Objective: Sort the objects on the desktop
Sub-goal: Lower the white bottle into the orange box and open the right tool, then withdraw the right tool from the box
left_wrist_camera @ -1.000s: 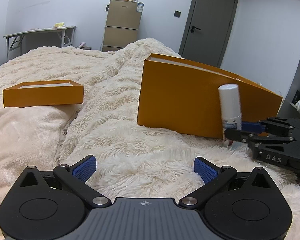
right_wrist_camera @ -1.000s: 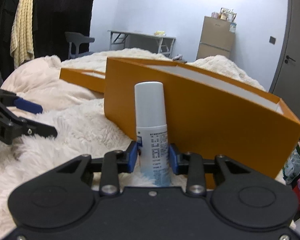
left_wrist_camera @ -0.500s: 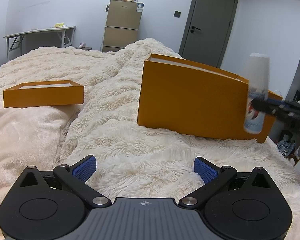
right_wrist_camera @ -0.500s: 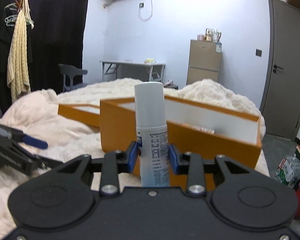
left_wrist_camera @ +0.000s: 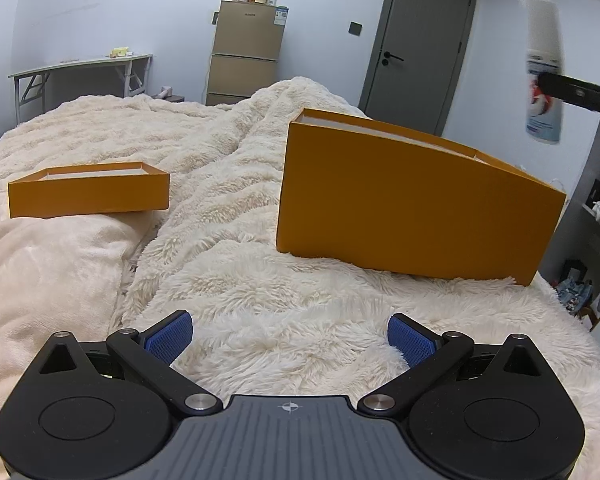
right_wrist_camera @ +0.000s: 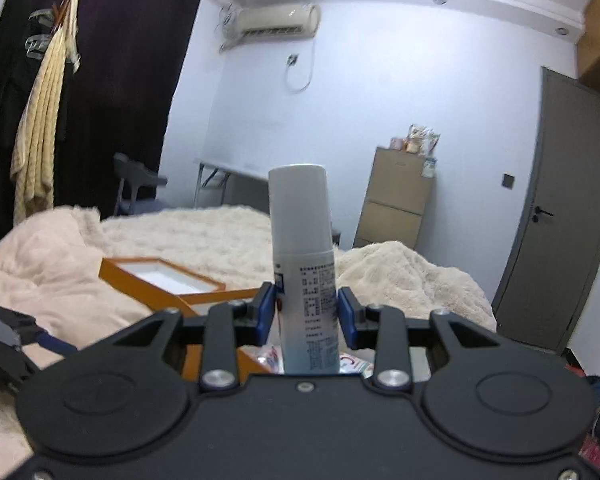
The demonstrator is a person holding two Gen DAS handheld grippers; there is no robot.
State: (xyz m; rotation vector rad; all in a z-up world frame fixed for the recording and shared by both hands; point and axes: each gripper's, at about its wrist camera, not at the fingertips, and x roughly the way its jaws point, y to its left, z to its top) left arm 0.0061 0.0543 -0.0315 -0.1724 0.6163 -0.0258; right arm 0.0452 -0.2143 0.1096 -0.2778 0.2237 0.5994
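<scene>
The right gripper point(right_wrist_camera: 307, 312) has its jaws clamped on an upright spray can point(right_wrist_camera: 305, 264), held high, probably to clear the wall of the big orange box point(left_wrist_camera: 412, 208). The left gripper point(left_wrist_camera: 290, 338) hangs over the bed point(left_wrist_camera: 260, 288), jaws wide and empty, out of the way.

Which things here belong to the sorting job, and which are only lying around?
Job:
- white spray bottle, clamped upright in the right gripper
- tall orange box
- shallow orange tray
- left gripper, open

Lying about:
- cabinet
- folding table
- towel
</scene>
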